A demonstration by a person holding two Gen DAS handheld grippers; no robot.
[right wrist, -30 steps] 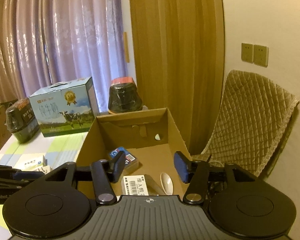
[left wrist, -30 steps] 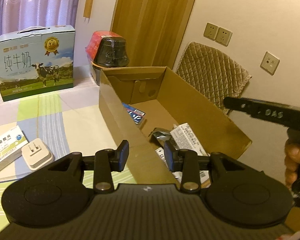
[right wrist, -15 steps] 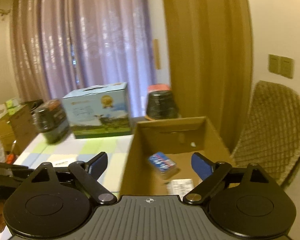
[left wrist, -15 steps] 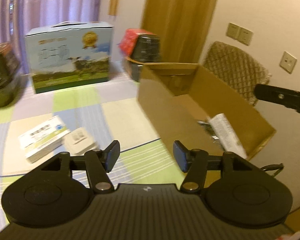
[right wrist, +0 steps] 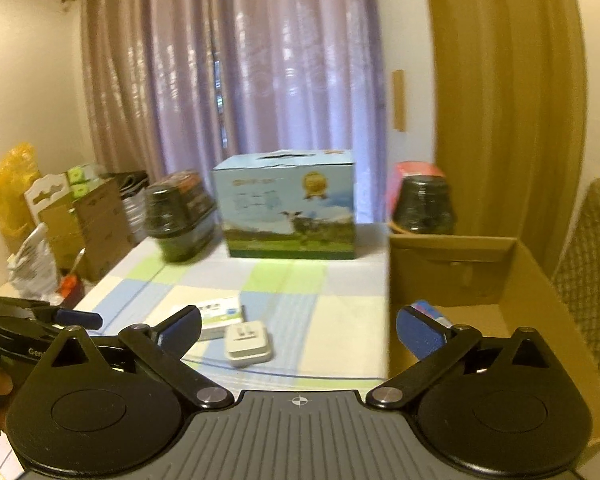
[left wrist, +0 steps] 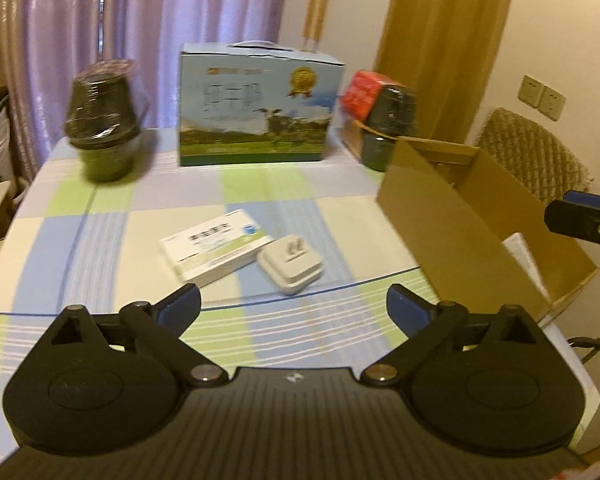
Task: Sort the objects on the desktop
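A flat white medicine box [left wrist: 215,249] [right wrist: 220,316] and a white plug adapter [left wrist: 291,263] [right wrist: 247,344] lie side by side on the checked tablecloth. To their right stands an open cardboard box [left wrist: 476,216] [right wrist: 512,280] with a white leaflet [left wrist: 524,256] and a blue pack [right wrist: 430,309] inside. My left gripper [left wrist: 294,307] is open and empty, hanging just short of the two white items. My right gripper [right wrist: 298,326] is open and empty too, above the table near the cardboard box's left wall. Its tip [left wrist: 580,218] shows at the right edge of the left wrist view.
A blue milk carton with a cow picture [left wrist: 256,108] [right wrist: 288,204] stands at the back of the table. Dark wrapped containers flank it left [left wrist: 102,120] and right [left wrist: 388,120]. A quilted chair [left wrist: 532,152] is behind the box. Bags and cartons [right wrist: 72,220] crowd the far left.
Both grippers swung left, away from the cardboard box and toward the table's middle, and both opened wider. The medicine box and adapter now sit ahead of the left gripper.
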